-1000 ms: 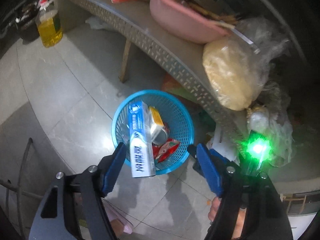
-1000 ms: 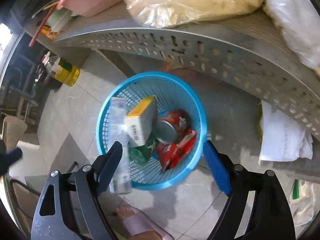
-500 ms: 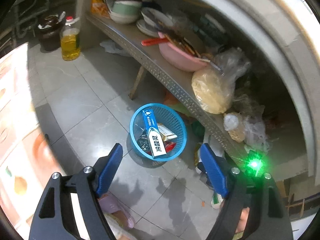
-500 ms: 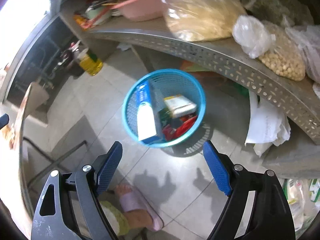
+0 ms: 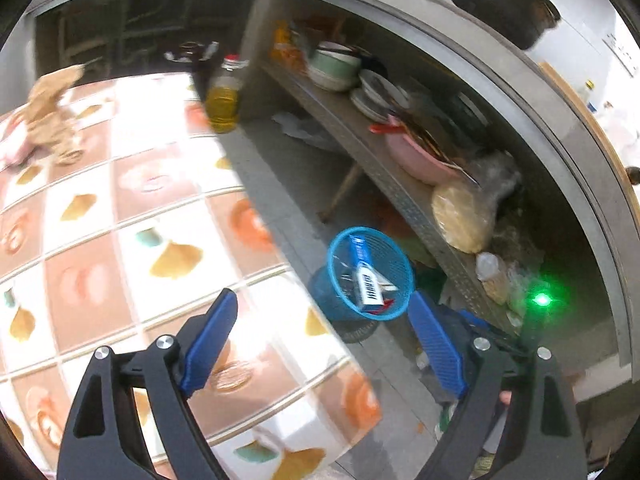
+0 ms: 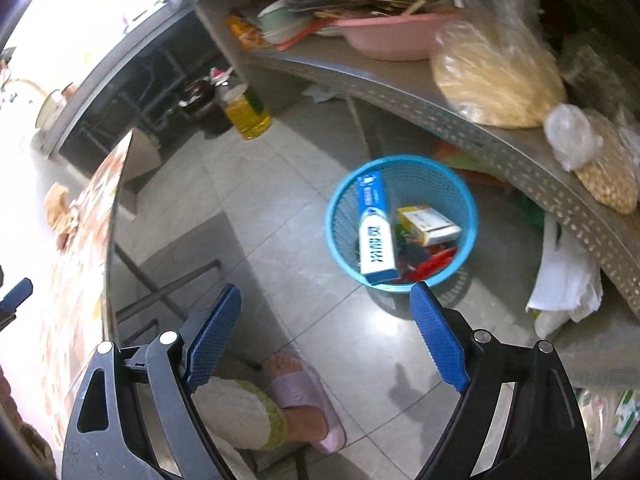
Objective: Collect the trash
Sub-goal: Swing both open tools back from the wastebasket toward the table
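Note:
A blue mesh trash basket (image 6: 468,208) stands on the grey tiled floor under a metal shelf; it also shows in the left wrist view (image 5: 340,240). Inside lie a long blue-and-white box (image 6: 375,232), a yellow-and-white carton (image 6: 428,224) and red wrappers (image 6: 432,264). The blue-and-white box also shows in the left wrist view (image 5: 366,278). My left gripper (image 5: 324,320) is open and empty, high above a table with a fruit-patterned cloth (image 5: 120,220). My right gripper (image 6: 326,312) is open and empty, well above the floor, short of the basket.
A perforated metal shelf (image 6: 460,120) holds a pink basin (image 6: 392,36), bowls and bagged food (image 6: 496,76). An oil bottle (image 6: 246,112) stands on the floor. Crumpled brown paper (image 5: 52,116) lies on the table. A foot in a pink slipper (image 6: 304,396) is below.
Both grippers have risen and pulled back from the basket, which now looks smaller. The left gripper has moved over the patterned table. Both stay open and empty.

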The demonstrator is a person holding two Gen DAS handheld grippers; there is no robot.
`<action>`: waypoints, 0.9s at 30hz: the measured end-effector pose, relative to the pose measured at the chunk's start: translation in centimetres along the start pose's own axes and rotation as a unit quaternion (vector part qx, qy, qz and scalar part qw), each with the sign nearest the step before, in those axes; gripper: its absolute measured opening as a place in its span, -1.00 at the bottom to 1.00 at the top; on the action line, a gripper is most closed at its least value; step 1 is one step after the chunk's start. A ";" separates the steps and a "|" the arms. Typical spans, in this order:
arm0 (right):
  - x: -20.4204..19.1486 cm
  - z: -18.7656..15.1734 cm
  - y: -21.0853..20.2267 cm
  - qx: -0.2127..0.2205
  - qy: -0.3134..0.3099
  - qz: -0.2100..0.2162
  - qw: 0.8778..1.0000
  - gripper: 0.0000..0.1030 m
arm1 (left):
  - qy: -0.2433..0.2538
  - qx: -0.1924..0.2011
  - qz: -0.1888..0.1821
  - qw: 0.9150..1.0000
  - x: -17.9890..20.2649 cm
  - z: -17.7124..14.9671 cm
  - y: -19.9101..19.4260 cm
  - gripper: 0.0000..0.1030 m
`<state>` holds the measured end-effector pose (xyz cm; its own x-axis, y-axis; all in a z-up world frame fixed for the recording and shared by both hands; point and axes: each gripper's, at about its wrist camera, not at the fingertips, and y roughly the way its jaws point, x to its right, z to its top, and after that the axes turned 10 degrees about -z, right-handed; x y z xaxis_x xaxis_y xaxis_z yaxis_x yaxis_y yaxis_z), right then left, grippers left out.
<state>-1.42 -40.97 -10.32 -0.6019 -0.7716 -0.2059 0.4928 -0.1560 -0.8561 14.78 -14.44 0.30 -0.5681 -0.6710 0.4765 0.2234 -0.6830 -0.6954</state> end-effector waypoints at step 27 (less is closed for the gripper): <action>-7.9 0.4 -5.5 0.029 -0.097 0.025 0.995 0.84 | -0.064 0.018 0.017 0.998 -4.2 -1.2 -2.4 0.67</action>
<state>0.89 -34.25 -3.73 -0.4464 -0.8826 -0.1475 0.5572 -0.1451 -0.8176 15.72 -9.67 -0.69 -0.4542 -0.7243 0.5187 0.2705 -0.6669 -0.6943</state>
